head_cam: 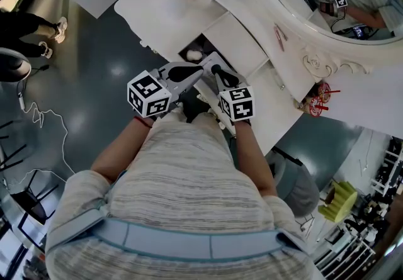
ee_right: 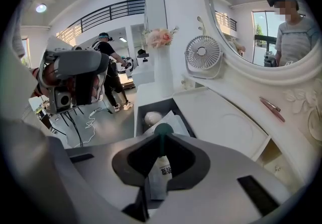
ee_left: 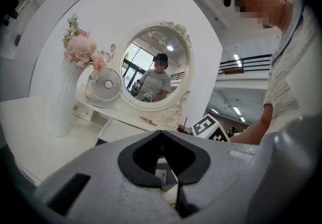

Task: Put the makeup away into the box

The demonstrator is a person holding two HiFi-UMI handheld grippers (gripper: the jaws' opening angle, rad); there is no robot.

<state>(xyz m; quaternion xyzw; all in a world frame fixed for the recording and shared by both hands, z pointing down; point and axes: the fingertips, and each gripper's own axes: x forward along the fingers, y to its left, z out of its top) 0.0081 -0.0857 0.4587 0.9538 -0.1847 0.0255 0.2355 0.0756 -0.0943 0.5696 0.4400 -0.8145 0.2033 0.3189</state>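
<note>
Waiting just near-left of the box, the left gripper (head_cam: 196, 71) has its jaws drawn together at the tips. Its own view shows nothing clearly held between them, so it appears to have no part in this step.

The box (head_cam: 204, 43) lies open ahead of both grippers, a dark recess set into the white worktop (head_cam: 170, 14). It already holds a round white puff (ee_right: 152, 117) at its far end. A white packet (ee_right: 173, 120) lies just on the near side of the puff.

On the near-right of the box, the right gripper (ee_right: 162, 135) is clamped at a narrow setting on a tube (ee_right: 161, 170). The tube is white and printed, and its dark green cap points towards the box, just past the fingertips. It is tilted downward, with the open box directly beyond the cap.

The step in hand seems to be carrying this tube to the box. It is gripped and aimed but not yet inside.

The next move likely calls for bringing the cap over the near wall of the box and lowering the tube into free space beside the packet. The jaws should part only once the tube rests on the bottom or against the contents. Care will be needed not to catch the box rim or shove the puff.
</note>
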